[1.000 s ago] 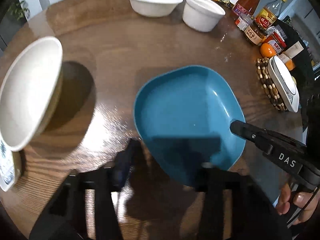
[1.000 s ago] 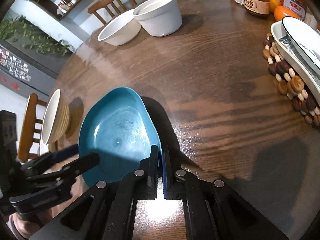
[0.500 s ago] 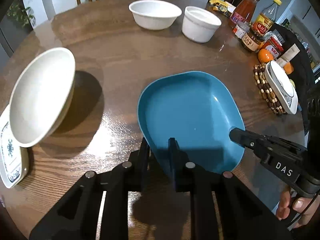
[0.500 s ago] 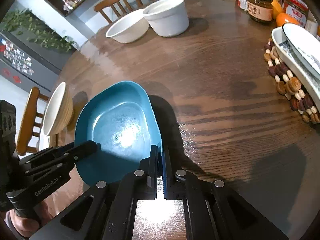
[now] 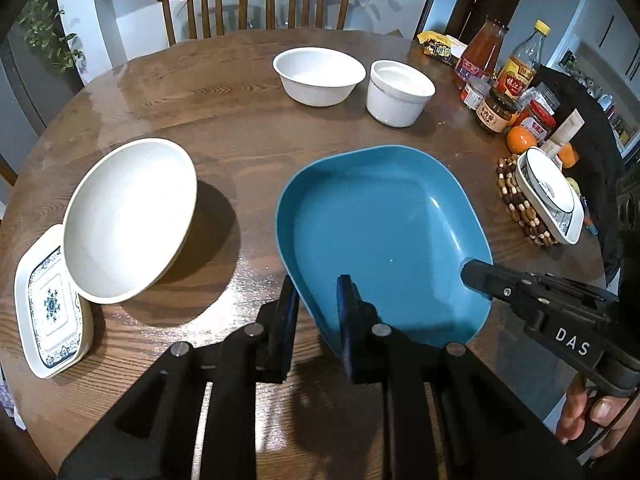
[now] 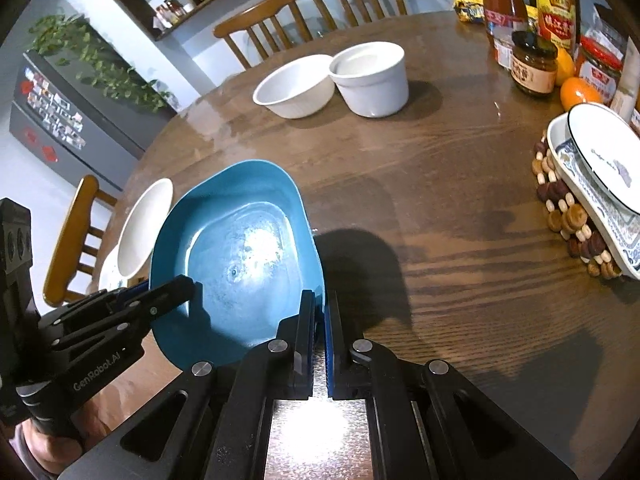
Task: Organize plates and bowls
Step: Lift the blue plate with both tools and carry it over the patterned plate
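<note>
Two-handed lift of the blue plate over the round wooden table, read from left to right. At far left a patterned rectangular dish lies on the table with a tilted white bowl leaning over its edge; should you swing the plate that way, its rim could knock the bowl off balance. Your left gripper is clamped on the plate's near-left rim, one finger outside and one inside the wall. Your right gripper is pinched tight on the opposite near rim. Both holds take only the thin edge, so uneven lifting or a twist between your hands could let the smooth rim slip and drop the plate onto the table. Farther right, two white bowls stand at the far side, and a stacked dish on a beaded trivet sits near the jars, well apart from the plate. Compared with a second ago, the left jaws have closed onto the rim, which they then only straddled, and both views now look from higher up, with the chairs in sight.
</note>
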Demonstrator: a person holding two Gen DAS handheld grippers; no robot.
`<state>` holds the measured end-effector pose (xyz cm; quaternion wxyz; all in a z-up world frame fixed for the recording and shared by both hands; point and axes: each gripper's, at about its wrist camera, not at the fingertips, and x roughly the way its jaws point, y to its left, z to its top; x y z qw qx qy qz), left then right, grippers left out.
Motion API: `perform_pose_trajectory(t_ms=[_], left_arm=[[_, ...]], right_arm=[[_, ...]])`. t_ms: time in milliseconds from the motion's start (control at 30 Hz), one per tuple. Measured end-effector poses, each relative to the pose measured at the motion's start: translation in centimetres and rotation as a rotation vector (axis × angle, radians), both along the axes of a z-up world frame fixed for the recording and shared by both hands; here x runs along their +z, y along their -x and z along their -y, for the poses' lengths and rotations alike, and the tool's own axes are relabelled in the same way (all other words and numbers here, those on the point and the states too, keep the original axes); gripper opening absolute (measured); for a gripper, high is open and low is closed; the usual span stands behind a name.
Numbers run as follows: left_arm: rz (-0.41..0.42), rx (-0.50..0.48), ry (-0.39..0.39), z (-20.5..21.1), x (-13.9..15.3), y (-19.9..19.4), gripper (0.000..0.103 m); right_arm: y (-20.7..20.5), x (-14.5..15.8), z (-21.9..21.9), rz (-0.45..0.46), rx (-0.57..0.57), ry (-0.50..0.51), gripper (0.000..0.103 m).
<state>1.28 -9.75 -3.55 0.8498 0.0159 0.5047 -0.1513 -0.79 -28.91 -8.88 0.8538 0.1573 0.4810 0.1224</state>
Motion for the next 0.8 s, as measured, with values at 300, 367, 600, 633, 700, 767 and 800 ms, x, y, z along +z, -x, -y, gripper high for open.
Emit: perform_pose_trajectory(t_ms=[300, 367, 600, 633, 700, 767, 800], left_arm=[[-0.027, 0.027, -0.001, -1.5, -0.9, 0.1, 0.017], [-0.038, 0.032, -0.003, -1.8, -1.2, 0.1, 0.017], [-0.076, 0.052, -0.01, -2.7, -2.6, 0.0, 0.017], [-0.075, 0.053, -0.011, -2.8, -2.6, 0.1, 0.017], [-0.067, 0.053, -0.015, -2.9, -2.6, 0.2, 0.018], [-0.054, 0.054, -0.015, -2.9, -2.3, 0.4, 0.018], [-0.043, 0.053, -0.011, -2.9, -2.0, 0.6, 0.018]], right_arm=[[-0.5, -0.4, -1.4, -0.021, 0.028, 0.008, 0.004], [-0.6, -0.7, -1.9, -0.033, 0.038, 0.01, 0.004], [-1.2, -1.9, -2.8, -0.07, 0.068, 0.023, 0.004], [-1.2, -1.9, -2.9, -0.071, 0.071, 0.023, 0.004], [-1.2, -1.9, -3.0, -0.069, 0.077, 0.027, 0.004], [-1.0, -1.7, -3.2, -0.062, 0.082, 0.033, 0.004], [-0.9, -1.5, -3.2, -0.055, 0.085, 0.037, 0.004]])
